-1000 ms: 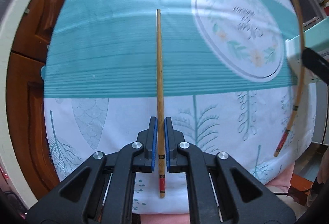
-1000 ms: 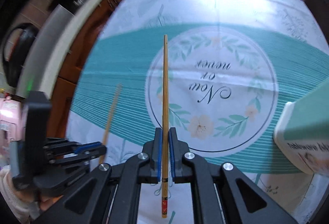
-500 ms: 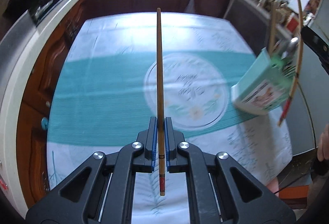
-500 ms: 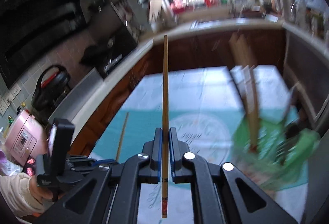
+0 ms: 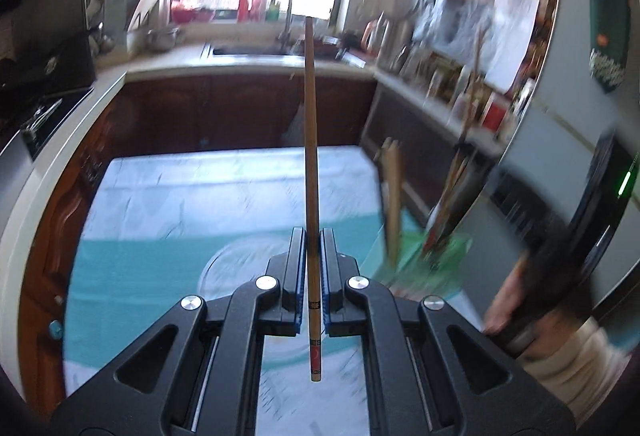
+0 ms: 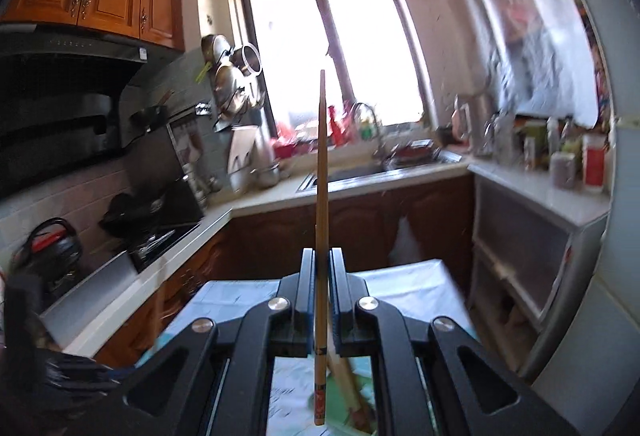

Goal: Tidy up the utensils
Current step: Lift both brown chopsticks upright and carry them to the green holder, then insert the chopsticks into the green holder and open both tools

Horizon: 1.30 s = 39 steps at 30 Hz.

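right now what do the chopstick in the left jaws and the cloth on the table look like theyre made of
Chopstick: looks like bamboo or light wood, smooth tan shaft, with a red and black printed band near its thick end. Tablecloth: seems soft printed fabric, matte white and teal, lying with slight wrinkles; blur leaves the weave unclear.

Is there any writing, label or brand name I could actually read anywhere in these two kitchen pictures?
None can be read.
Tablecloth: its round printed emblem is blurred and mostly hidden behind the left gripper.
Green box: smeared by motion, no legible label.
Bottles and jars on the side shelf: labels too blurred.
Chopsticks: only small red and black bands.
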Motion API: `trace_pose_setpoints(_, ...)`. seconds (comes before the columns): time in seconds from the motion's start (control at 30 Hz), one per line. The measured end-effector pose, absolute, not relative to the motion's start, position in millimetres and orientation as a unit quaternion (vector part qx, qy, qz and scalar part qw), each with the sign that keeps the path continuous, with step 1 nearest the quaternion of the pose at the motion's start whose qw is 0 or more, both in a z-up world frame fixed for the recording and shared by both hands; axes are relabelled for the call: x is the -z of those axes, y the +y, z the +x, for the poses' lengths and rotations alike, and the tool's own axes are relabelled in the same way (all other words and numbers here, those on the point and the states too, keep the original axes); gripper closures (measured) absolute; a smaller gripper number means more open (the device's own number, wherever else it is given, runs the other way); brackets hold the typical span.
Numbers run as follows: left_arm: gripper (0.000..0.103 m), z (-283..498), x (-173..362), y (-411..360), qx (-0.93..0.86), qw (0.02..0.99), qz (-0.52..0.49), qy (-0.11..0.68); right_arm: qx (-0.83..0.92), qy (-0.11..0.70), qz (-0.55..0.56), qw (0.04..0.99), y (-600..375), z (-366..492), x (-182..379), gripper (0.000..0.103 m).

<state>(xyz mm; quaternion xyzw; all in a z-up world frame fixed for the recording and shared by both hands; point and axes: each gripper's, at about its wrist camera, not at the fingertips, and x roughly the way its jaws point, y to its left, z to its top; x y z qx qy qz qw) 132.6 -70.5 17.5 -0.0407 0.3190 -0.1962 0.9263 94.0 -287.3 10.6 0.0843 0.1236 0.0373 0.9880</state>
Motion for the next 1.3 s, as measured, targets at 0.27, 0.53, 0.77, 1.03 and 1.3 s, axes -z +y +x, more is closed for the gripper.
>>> trace_pose_setpoints(0.27,0.099,156.3,-37.9,-115.3,0.222,0.933,-0.080,0.271,-0.024,0.114,0.035,0.993,-288.5,107.0,25.8,0.097)
trace_pose_setpoints(0.53,0.099,182.2,-18.4,-158.4,0.239,0.931,-0.117,0.249,-0.033,0.132,0.013,0.991,-294.0,99.5,61.0,0.097)
trace_pose_setpoints(0.77,0.099,195.2,18.9,-181.8,0.240,0.933,-0.126,0.238,-0.055,0.138,0.036,0.988,-306.7,92.1,67.7,0.097)
trace_pose_setpoints(1.03,0.098,185.9,67.3,-190.6,0.234,0.934,-0.098,0.252,-0.079,0.153,0.045,0.984,-311.0,89.6,70.2,0.096)
trace_pose_setpoints(1.3,0.044,163.9,84.6,-163.0,0.175,0.938,-0.085,0.287,-0.101,0.185,0.028,0.977,-302.9,88.2,73.1,0.080)
